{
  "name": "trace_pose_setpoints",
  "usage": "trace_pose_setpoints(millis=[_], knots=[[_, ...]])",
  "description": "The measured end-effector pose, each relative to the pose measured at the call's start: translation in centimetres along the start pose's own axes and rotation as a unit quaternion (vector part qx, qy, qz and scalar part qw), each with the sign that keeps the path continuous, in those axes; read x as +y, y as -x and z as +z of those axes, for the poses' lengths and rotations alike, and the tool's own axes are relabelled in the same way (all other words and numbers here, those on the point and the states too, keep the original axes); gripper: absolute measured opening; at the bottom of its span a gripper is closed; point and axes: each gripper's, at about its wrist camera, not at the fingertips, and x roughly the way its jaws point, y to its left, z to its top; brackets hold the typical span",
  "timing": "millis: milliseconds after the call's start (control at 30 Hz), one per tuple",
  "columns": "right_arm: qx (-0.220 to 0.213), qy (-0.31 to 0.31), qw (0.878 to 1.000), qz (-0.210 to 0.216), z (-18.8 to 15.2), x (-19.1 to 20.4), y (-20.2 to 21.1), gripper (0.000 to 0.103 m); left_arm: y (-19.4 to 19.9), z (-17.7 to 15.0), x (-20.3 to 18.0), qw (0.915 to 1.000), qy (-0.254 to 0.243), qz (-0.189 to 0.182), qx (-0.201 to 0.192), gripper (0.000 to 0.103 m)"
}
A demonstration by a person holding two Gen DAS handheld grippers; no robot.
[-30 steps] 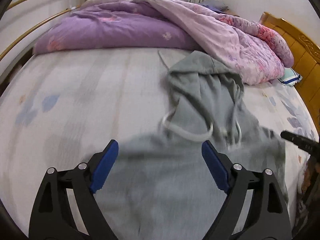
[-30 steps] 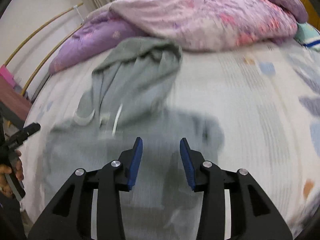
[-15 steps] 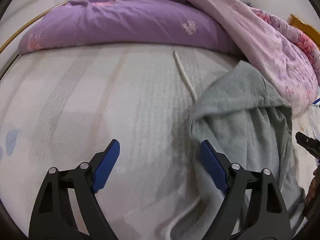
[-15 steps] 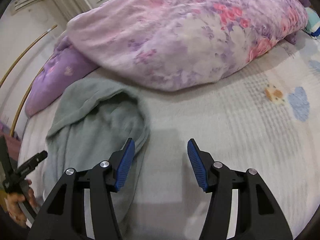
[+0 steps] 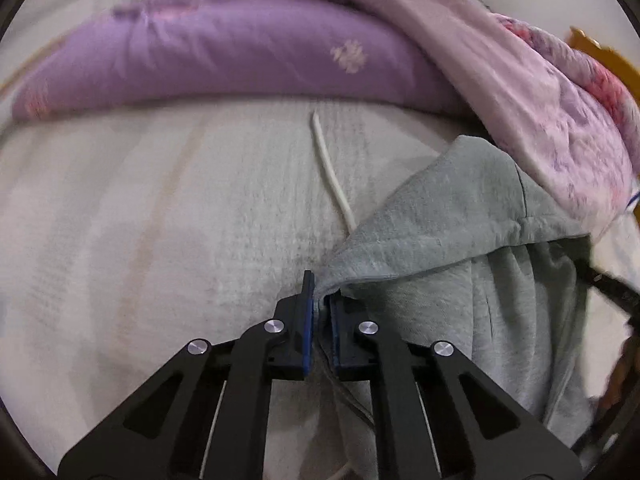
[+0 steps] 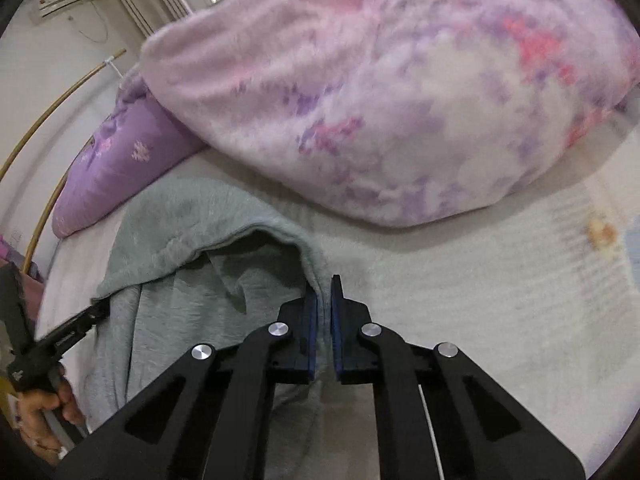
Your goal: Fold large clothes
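The grey hoodie (image 5: 460,240) lies on the bed sheet (image 5: 160,220) just below the purple quilt (image 5: 220,52), and in my left view my left gripper (image 5: 320,300) has its jaws pinched tight on the hood's left edge, beside the white cord (image 5: 330,168). In my right view my right gripper (image 6: 324,300) is pinched on the hood's right edge, just below the pink quilt (image 6: 400,100). I think I should lift both sides together, keep the hood flat, and lay it down onto the body.
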Motion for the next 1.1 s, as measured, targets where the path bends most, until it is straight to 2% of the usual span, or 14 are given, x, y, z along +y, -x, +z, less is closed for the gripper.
trace_pose_setpoints(millis=[100,133,200,367,433,567,667,800,867,900,933,1000,1100], knots=[[-0.036,-0.006,0.999,0.029,-0.7,-0.6,3.2,0.005,2.9,0.3,1.1,0.9984,0.037,-0.034,-0.028,0.006],[-0.049,0.003,0.998,0.027,-0.8,-0.5,4.6,0.005,4.3,0.3,1.5,0.9976,0.042,-0.042,-0.037,0.006],[-0.06,-0.005,0.997,0.051,-1.2,-0.5,7.3,0.005,7.1,-0.3,2.0,0.995,0.049,-0.07,-0.052,0.006],[-0.096,0.032,0.992,0.079,-3.1,2.4,15.5,0.005,15.3,-3.2,2.7,0.9887,0.055,-0.11,-0.085,0.006],[-0.101,0.052,0.99,0.088,-4.3,3.6,18.8,0.005,19.3,-5.8,2.9,0.9866,0.046,-0.124,-0.096,0.006],[-0.103,0.09,0.985,0.101,-7.2,5.4,24.6,0.006,24.8,-11.2,2.2,0.9852,0.02,-0.139,-0.098,0.006],[-0.098,0.122,0.983,0.095,-11.6,5.7,28.1,0.006,27.4,-16.0,2.4,0.9841,0.02,-0.15,-0.093,0.006],[-0.065,0.13,0.986,0.082,-18.2,4.7,29.0,0.006,27.8,-22.9,2.8,0.986,0.032,-0.154,-0.053,0.006],[-0.042,0.13,0.988,0.069,-21.1,3.9,28.3,0.006,26.9,-26.2,2.9,0.9855,0.045,-0.161,-0.029,0.006],[-0.034,0.132,0.99,0.049,-22.6,3.4,27.6,0.006,26.3,-27.6,2.7,0.9863,0.045,-0.158,-0.014,0.007],[-0.021,0.121,0.991,0.046,-23.6,2.9,27.0,0.01,26.2,-28.4,2.5,0.987,0.044,-0.154,-0.009,0.008],[0.023,0.096,0.994,0.038,-25.6,1.9,25.4,0.012,25.8,-30.0,1.9,0.9875,0.04,-0.152,0.006,0.016],[0.046,0.074,0.996,0.033,-27.5,0.8,24.9,0.016,26.2,-31.1,1.8,0.9865,0.041,-0.158,0.012,0.033]])
